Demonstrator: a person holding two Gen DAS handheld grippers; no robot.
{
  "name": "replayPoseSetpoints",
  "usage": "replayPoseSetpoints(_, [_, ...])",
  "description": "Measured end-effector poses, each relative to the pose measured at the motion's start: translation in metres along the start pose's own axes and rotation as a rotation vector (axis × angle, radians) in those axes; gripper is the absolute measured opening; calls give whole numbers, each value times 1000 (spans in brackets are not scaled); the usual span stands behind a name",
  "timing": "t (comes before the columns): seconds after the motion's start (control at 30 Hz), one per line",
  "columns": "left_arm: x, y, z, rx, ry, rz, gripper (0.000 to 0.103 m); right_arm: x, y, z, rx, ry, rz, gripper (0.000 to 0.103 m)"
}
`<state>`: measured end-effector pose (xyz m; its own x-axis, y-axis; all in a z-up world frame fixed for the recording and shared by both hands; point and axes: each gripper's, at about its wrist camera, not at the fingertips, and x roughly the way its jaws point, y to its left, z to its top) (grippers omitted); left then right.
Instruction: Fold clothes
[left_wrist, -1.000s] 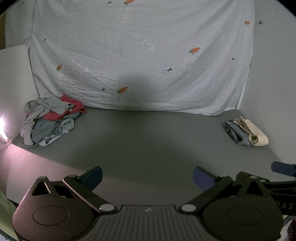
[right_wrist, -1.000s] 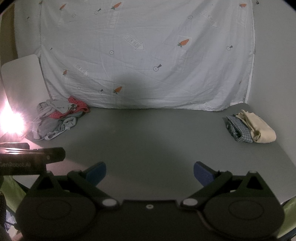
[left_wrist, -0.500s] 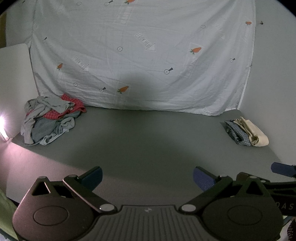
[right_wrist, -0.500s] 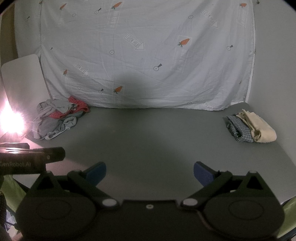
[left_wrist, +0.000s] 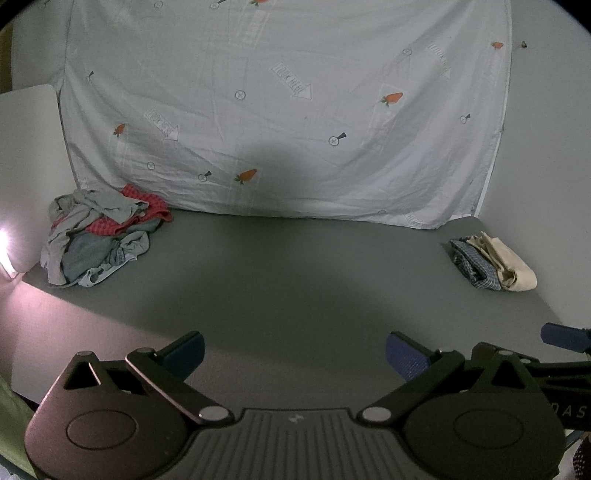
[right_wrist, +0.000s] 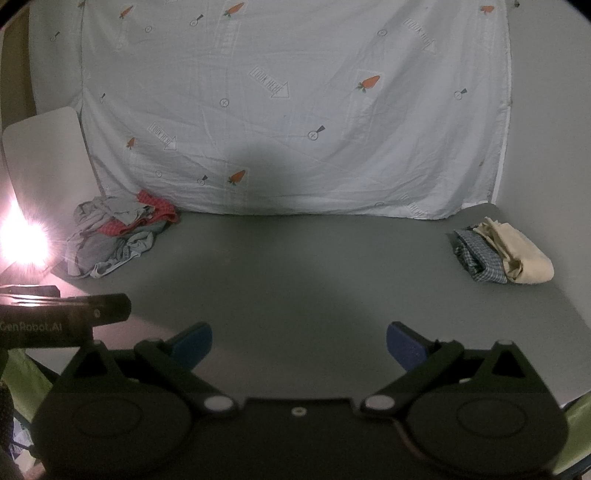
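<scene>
A heap of unfolded clothes (left_wrist: 99, 236), grey, blue and red, lies at the table's far left; it also shows in the right wrist view (right_wrist: 118, 232). Two folded garments, a blue checked one (left_wrist: 472, 262) and a cream one (left_wrist: 506, 262), lie at the far right, also seen in the right wrist view (right_wrist: 480, 254) (right_wrist: 517, 251). My left gripper (left_wrist: 295, 354) is open and empty over the near edge of the grey table (left_wrist: 295, 266). My right gripper (right_wrist: 299, 345) is open and empty beside it.
A white sheet with carrot and arrow prints (left_wrist: 280, 110) hangs behind the table. A white board (right_wrist: 44, 155) leans at the far left. A bright lamp (right_wrist: 22, 240) glares at the left. The left gripper's body (right_wrist: 62, 317) shows at the right wrist view's left.
Both grippers have stayed open and nearly still; the view has shifted only slightly.
</scene>
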<state>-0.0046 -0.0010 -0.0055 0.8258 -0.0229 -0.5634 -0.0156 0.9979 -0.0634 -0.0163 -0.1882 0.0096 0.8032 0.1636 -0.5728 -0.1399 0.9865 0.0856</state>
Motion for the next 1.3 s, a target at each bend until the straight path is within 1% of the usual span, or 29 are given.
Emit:
replayPoseSetpoints(0.27, [0,-2,-3,19,15,-12,103,2,7,3,16,19,-1,102])
replayPoseSetpoints(0.37, [6,-3,-6,-9,39,-44,103,10,5,4,26,42,6,102])
replayPoseSetpoints(0.47, [31,0,5,-66,83,-98,103,35,-6,14,32,66,58,102])
replayPoseSetpoints(0.57, [50,-3,12,-123,98,-135,103,59,-16,24,39,90,110,102])
replayPoseSetpoints(0.67, [73,-9,21,-149,104,-128,103,83,-27,35,46,114,161,103])
replayPoseSetpoints(0.77, [98,-16,38,-153,115,-79,103,108,-37,45,52,138,213,103])
replayPoseSetpoints(0.9, [124,-16,75,-144,101,37,103,140,-52,59,61,170,282,103])
replayPoseSetpoints(0.93, [129,-14,83,-144,96,67,103,151,-54,63,63,184,307,103])
replayPoseSetpoints(0.97, [134,-9,89,-154,94,92,103,170,-52,69,58,213,349,103])
replayPoseSetpoints(1.03, [149,10,102,-204,110,126,103,196,-39,79,0,222,377,103])
replayPoseSetpoints(1.1, [160,29,111,-258,126,158,103,219,-21,90,-60,221,368,102])
replayPoseSetpoints(1.17, [168,54,116,-300,125,201,103,240,1,103,-107,215,375,97])
replayPoseSetpoints(1.23, [176,82,119,-332,127,248,103,260,26,115,-148,201,389,90])
replayPoseSetpoints(1.27, [181,99,121,-351,129,262,103,269,43,121,-174,190,392,88])
replayPoseSetpoints(1.3, [188,119,124,-368,122,268,103,277,62,125,-203,173,384,83])
